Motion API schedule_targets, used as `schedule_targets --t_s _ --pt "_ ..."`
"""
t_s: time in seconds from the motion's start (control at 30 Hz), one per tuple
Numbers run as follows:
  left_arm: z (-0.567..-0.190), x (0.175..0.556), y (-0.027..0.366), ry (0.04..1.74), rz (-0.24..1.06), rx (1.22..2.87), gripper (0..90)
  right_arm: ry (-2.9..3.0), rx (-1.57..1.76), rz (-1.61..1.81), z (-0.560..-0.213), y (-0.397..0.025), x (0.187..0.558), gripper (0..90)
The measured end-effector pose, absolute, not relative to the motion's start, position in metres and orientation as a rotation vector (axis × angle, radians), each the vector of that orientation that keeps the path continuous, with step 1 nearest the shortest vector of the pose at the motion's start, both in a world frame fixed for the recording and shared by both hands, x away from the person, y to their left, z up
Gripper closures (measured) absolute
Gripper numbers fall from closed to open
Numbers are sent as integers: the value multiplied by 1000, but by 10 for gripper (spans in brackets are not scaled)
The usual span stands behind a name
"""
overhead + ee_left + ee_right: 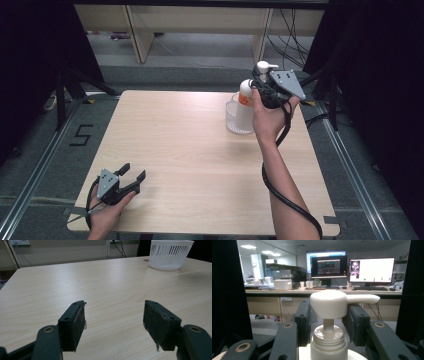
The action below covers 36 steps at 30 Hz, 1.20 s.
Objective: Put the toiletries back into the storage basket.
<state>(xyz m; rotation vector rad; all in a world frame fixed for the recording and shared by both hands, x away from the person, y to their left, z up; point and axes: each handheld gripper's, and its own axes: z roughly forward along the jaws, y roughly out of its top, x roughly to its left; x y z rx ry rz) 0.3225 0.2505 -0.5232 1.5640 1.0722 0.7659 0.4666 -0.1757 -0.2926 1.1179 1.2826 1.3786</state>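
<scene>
Pump bottle (245, 100) hangs over the white basket (233, 121) at the table's far right, right gripper (328, 315) clamped around its pump head (a thin neck). It could slip or tip the basket. Left gripper (131, 174) rests wide open, empty.

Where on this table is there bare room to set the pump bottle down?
Most of the table is bare: the whole middle and far left, between the left tool at the near-left corner and the white basket. The far-right corner is crowded by the basket, the pump bottle and the right tool.
</scene>
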Motion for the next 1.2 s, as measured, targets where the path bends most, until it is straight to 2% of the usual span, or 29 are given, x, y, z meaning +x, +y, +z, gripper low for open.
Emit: schedule_targets --t_s 1.2 --pt "-523 322 251 1070 767 1562 334 1280 1136 1362 -289 -176 485 600"
